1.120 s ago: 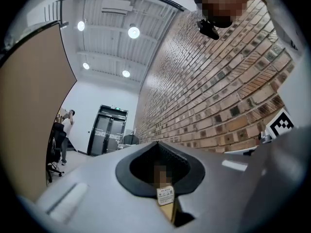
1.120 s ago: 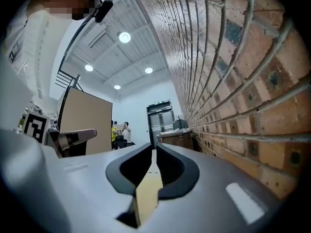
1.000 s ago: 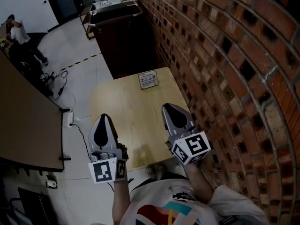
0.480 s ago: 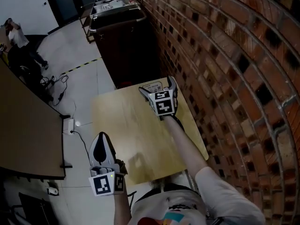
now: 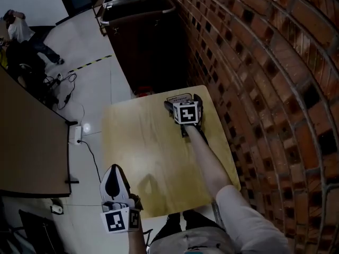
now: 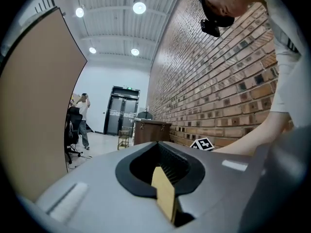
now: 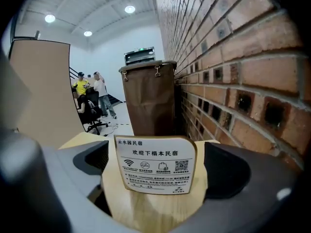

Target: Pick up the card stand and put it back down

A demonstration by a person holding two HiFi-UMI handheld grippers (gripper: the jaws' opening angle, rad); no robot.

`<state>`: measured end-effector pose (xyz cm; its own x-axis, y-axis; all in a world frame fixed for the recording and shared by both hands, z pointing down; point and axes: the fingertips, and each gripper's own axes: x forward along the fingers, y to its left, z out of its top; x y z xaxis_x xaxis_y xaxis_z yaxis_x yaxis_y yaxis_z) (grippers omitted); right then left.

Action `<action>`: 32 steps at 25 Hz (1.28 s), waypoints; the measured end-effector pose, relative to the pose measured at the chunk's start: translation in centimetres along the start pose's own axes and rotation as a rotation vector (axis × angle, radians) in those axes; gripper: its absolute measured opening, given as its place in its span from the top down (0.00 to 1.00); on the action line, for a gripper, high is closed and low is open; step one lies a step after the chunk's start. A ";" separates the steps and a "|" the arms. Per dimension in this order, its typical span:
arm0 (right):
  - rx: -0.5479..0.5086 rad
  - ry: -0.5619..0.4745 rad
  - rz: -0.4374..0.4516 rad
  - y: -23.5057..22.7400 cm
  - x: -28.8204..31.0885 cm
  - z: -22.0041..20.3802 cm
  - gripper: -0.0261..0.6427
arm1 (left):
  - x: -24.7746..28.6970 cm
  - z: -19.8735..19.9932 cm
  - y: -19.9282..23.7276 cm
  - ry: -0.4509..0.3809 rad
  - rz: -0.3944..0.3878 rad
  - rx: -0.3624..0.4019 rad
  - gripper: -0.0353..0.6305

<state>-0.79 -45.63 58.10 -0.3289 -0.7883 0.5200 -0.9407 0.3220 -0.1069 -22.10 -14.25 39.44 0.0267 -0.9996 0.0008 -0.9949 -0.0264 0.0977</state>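
Near the table's (image 5: 137, 147) near left edge, the left gripper (image 5: 113, 169) has its jaws together on nothing. Farther off, the right gripper's (image 5: 183, 100) jaws have just opened wide, and the card stand (image 7: 155, 164) stands upright between them, unclamped, at the table's far right by the brick wall (image 5: 254, 62)

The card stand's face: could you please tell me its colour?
The card stand is white with dark print, clearest in the right gripper view.
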 end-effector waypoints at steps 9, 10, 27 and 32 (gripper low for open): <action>0.008 0.049 -0.002 -0.4 1.5 -1.2 0.10 | 0.8 -0.8 -1.1 0.019 -0.014 -0.004 0.94; 0.008 0.049 -0.003 -0.3 1.5 -1.2 0.10 | 0.7 -0.9 -1.1 0.022 -0.010 -0.003 0.94; -0.009 -0.025 -0.001 -0.4 1.9 -1.0 0.12 | 0.1 -2.1 -0.1 0.050 0.023 0.001 0.94; -0.011 -0.010 0.004 -0.2 1.9 -1.1 0.12 | -0.2 -2.1 0.3 0.052 0.037 0.004 0.94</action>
<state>-1.17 -46.60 60.04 -0.3334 -0.7922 0.5112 -0.9385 0.3305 -0.1000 -22.20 -14.08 41.55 -0.0055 -0.9984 0.0559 -0.9957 0.0106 0.0924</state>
